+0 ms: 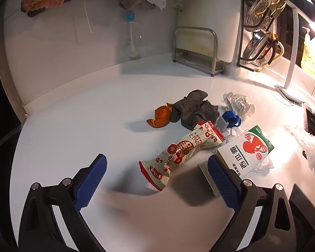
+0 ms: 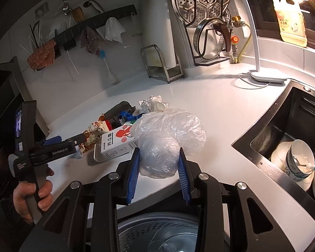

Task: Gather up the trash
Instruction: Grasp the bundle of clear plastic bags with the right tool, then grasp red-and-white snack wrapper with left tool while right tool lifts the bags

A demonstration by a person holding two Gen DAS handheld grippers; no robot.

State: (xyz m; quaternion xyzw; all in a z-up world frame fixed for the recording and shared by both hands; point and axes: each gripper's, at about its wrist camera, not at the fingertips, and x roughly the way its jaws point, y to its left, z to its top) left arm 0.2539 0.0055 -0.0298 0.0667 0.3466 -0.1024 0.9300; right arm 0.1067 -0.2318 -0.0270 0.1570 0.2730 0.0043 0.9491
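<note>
The right hand-held gripper [image 2: 159,175] is clamping a crumpled clear plastic bag [image 2: 168,138] between its blue pads, jaws partly closed with the bag bulging out ahead of and above the fingertips; directly beneath it, at the near edge of the surface [image 2: 210,105], a perforated grey bin [image 2: 157,233] is showing. To do this step well, the bag probably needs carrying squarely over the bin's mouth before the jaws let go, since the loose film could catch on a pad or drift onto the surface. The left hand-held gripper [image 1: 155,178] is standing wide open and holding nothing, angled down toward the surface. Just ahead of its fingertips a red-and-cream snack wrapper [image 1: 178,153] is lying between the two pads' lines, and a white-and-green carton [image 1: 243,153] is sitting just beyond its right finger. Farther ahead are an orange peel [image 1: 159,117], a grey rag [image 1: 195,111], a blue clip [image 1: 231,121] and crumpled foil [image 1: 239,105]. Closing on the wrapper's middle looks the safest next pick.
</note>
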